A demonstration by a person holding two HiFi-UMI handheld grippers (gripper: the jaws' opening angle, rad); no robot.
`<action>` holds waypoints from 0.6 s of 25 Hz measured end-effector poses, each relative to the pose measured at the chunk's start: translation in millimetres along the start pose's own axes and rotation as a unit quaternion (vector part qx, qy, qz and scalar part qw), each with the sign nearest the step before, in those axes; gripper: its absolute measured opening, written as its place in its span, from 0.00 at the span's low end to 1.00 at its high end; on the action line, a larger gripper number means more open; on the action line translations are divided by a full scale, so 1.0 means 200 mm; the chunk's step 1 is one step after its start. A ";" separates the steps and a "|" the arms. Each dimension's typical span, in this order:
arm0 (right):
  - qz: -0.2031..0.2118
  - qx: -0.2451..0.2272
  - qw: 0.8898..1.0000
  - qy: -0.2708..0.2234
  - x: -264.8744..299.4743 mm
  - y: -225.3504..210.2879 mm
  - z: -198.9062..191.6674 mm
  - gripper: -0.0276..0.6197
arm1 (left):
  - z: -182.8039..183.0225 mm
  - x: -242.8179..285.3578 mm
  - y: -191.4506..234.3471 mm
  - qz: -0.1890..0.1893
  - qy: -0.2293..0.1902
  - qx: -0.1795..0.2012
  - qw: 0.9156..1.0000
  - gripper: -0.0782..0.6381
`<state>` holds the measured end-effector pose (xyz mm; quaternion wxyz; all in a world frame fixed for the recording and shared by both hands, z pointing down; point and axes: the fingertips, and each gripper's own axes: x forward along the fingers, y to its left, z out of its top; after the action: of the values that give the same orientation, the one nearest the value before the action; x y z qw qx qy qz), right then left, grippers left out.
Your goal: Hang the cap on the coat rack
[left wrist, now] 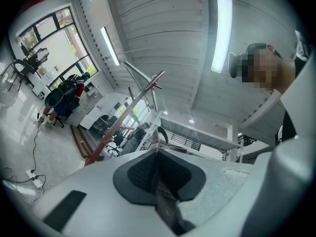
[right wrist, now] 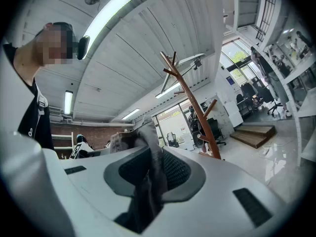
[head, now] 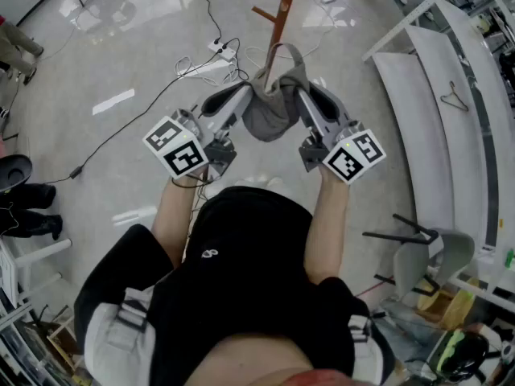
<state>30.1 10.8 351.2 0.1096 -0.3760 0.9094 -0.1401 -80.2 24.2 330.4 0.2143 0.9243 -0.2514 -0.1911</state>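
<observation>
A grey cap [head: 272,109] hangs stretched between my two grippers in front of the person's chest. My left gripper [head: 248,95] is shut on the cap's left edge, and the right gripper [head: 300,95] is shut on its right edge. The brown wooden coat rack [head: 279,18] stands just beyond the cap, with a short peg [head: 262,12] sticking out to the left. In the left gripper view, cap fabric [left wrist: 166,204] is pinched between the pads of the left gripper [left wrist: 158,174], and the coat rack [left wrist: 126,113] leans beyond. In the right gripper view, cap cloth [right wrist: 134,139] is squeezed in the right gripper [right wrist: 151,174], and the coat rack [right wrist: 190,102] rises ahead.
Black cables and a white power strip [head: 220,50] lie on the glossy floor near the rack's foot. White shelving [head: 418,111] with a wire hanger [head: 455,100] runs along the right. A grey chair [head: 426,257] stands at the lower right. Another person's dark shoes [head: 28,198] are at the left edge.
</observation>
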 end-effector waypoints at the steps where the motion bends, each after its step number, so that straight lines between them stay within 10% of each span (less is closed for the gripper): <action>1: 0.000 0.000 1.000 -0.002 0.00 0.00 0.00 0.15 | 0.00 0.00 0.01 -0.001 0.000 0.001 1.000 0.13; 15: -0.048 -0.043 0.998 0.029 0.02 -0.13 -0.13 0.15 | -0.10 0.05 0.14 0.003 0.013 -0.006 1.000 0.12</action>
<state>36.1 -5.5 383.6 0.0604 -0.4191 0.8983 -0.1172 -73.4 2.3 358.4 0.2236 0.9246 -0.2506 -0.1798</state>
